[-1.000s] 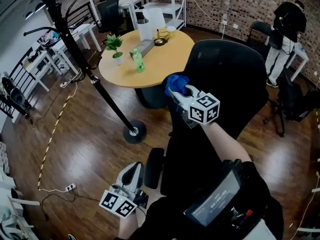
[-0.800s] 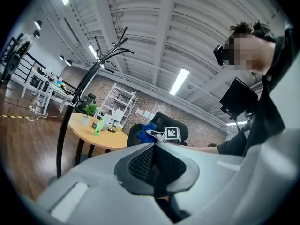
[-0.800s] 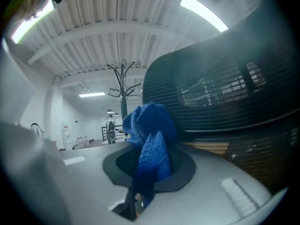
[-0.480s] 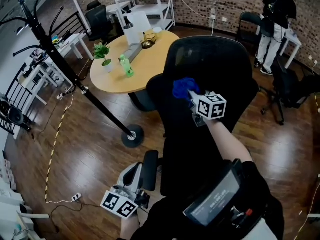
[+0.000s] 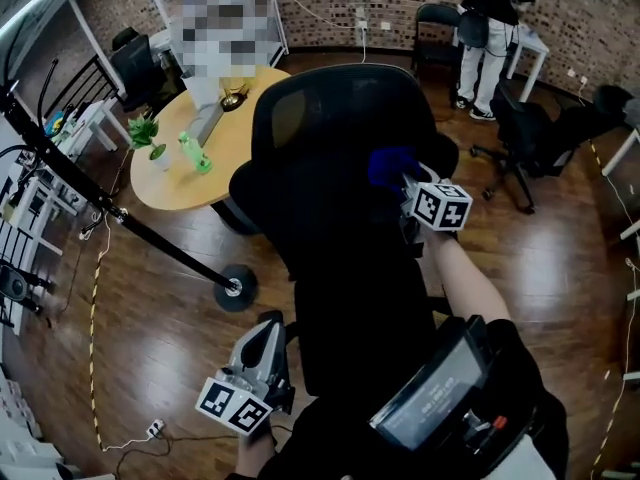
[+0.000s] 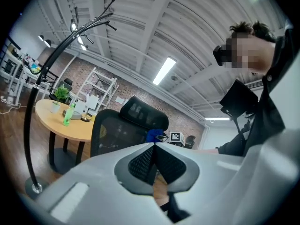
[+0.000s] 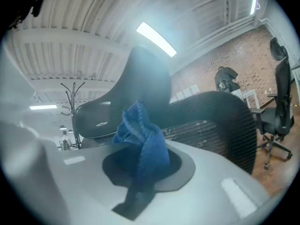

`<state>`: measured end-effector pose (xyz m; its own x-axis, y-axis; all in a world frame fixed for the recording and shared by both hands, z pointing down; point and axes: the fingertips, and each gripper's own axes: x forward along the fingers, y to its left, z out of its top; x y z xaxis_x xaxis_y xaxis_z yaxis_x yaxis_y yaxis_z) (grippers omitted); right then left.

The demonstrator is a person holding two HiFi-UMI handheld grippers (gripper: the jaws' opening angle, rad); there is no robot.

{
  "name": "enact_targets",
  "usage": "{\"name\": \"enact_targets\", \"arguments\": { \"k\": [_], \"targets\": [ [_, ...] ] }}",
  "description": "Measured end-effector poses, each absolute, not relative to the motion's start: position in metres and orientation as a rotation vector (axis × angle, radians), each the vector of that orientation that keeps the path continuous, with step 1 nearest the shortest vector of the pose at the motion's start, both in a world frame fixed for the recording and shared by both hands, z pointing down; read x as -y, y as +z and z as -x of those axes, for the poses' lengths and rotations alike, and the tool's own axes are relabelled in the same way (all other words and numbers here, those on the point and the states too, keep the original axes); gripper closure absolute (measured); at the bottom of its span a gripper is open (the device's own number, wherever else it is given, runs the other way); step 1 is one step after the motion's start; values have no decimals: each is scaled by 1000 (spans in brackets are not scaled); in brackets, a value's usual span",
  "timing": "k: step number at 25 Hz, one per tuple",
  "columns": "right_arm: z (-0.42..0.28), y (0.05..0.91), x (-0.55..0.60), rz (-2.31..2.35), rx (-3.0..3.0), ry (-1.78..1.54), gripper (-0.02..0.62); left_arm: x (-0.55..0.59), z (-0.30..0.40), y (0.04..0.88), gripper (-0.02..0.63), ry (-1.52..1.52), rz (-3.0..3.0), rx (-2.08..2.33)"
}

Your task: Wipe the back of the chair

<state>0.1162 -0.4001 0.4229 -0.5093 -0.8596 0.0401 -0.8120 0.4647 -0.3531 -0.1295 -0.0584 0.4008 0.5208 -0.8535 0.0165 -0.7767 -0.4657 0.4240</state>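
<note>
- Right gripper view: a blue cloth [image 7: 143, 146] is clamped by the right gripper [image 7: 140, 172] at the chair back [image 7: 211, 121].
- Wiping is judged under way; a sweep across the mesh is called for next.
- The left gripper [image 6: 153, 161] is held closed, empty.

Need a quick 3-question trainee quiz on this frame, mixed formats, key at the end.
1. True or false: the left claw is open.
2. The right claw grips: A) a sponge, B) a blue cloth, C) a bottle.
3. Fill in: the green bottle stands on the round ____.

Key: 1 false, it is shut with nothing in it; 2 B; 3 table.
</note>
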Motion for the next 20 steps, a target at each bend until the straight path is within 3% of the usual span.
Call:
{"name": "enact_targets", "arguments": {
  "k": [11,20],
  "targets": [
    [-268,428,389,1858,-2290,-523,541,76,91,398,601,-255,-2450,1201],
    [-353,437,336,2098,-2116,-489,541,89,61,399,601,-279,-2510,1039]
  ]
}}
